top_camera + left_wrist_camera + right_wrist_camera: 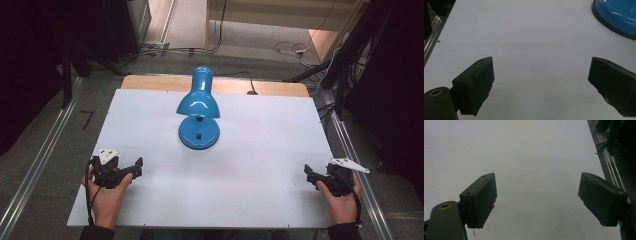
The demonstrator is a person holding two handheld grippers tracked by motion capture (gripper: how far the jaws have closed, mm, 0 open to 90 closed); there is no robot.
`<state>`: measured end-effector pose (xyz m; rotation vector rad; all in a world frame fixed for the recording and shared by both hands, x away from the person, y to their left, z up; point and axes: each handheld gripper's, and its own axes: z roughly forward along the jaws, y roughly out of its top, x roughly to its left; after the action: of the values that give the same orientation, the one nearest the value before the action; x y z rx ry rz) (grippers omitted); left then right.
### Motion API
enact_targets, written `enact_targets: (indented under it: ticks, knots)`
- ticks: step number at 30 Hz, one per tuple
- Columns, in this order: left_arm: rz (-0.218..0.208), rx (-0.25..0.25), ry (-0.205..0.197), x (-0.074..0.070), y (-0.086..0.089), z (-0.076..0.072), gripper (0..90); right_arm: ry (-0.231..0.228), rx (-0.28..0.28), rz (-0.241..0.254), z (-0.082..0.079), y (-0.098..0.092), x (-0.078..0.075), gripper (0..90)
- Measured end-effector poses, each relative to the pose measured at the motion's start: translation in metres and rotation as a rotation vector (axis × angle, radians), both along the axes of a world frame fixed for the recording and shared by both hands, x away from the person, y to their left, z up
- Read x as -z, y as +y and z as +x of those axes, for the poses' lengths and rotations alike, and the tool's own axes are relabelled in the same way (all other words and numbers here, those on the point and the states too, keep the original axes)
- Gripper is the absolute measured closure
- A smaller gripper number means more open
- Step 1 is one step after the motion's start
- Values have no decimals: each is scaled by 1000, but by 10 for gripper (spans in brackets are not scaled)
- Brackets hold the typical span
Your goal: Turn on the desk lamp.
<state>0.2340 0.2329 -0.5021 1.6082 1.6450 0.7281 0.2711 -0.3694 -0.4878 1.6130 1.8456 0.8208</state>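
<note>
A blue desk lamp point(198, 111) stands in the middle of the white table point(260, 150), its round base toward me and its shade bent over it. My left gripper point(134, 167) rests near the table's front left, held by a hand, its jaws wide apart with nothing between them. In the left gripper view the lamp's blue base point(616, 16) sits at the top right, well beyond the open left gripper point(541, 75). My right gripper point(311, 175) lies near the front right edge, also open and empty; in its own view the right gripper point(537, 192) frames bare table.
The white board lies on a wooden tabletop point(150, 82) that shows at the back. Metal rails point(35, 165) run along both sides of the table. Cables point(290, 49) trail across the floor behind. The table's right edge point(599, 162) lies close to my right gripper.
</note>
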Motion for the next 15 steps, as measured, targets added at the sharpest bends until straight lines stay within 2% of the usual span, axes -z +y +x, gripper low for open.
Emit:
enact_targets:
  ticks: [3,9,15]
  knots:
    - [-10,6,-7,-1,-2,1,73,5,-12,-6,-3,1,0,141]
    - [-30,13,-21,-3,-6,4,73,-27,-48,36,-6,4,-6,140]
    - [-44,24,-33,-4,-12,8,73,-20,-63,37,-6,8,-6,140]
